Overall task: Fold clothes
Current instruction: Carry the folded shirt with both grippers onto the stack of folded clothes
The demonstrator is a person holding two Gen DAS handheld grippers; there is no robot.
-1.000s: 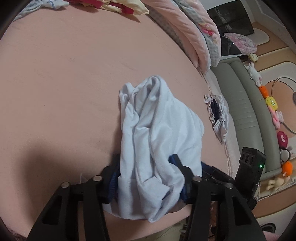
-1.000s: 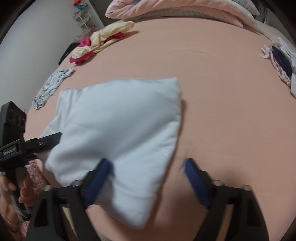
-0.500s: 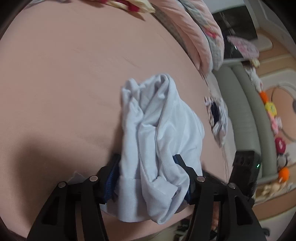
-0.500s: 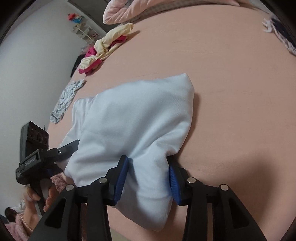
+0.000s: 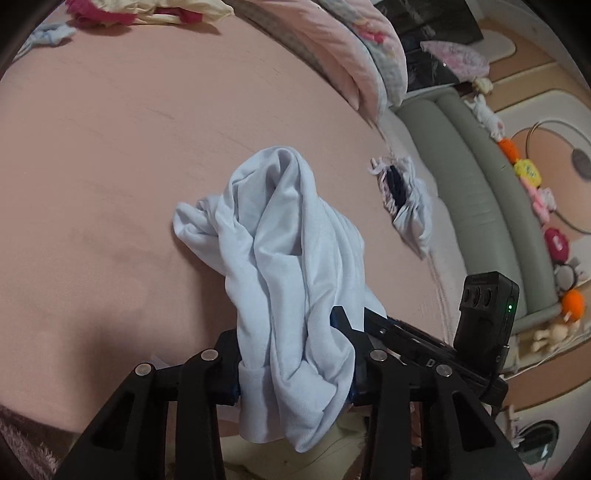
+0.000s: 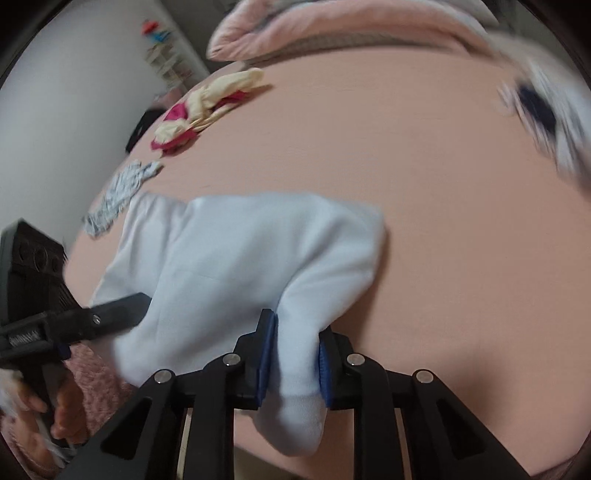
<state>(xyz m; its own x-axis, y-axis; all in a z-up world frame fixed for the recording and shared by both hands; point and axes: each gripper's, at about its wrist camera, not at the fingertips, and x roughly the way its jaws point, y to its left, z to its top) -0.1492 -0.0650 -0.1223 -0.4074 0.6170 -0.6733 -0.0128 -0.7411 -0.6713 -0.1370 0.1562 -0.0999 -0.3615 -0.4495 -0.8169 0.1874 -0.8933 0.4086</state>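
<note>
pale blue cotton garment [image 5: 291, 258] lies bunched near the front edge of the pink bed sheet [image 5: 110, 147]. left gripper [image 5: 295, 354] has just been closing and pinches one crumpled end; right gripper [image 6: 293, 354], also just closing, clamps the ribbed hem at the other end, its blue pads [image 6: 266, 354] pressing the cloth.

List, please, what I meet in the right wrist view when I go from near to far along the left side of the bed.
Pale blue garment, pinched near its edge by the right hand-held gripper → small grey-and-white patterned cloth → yellow and pink clothes → pink quilt at the far end.
</note>
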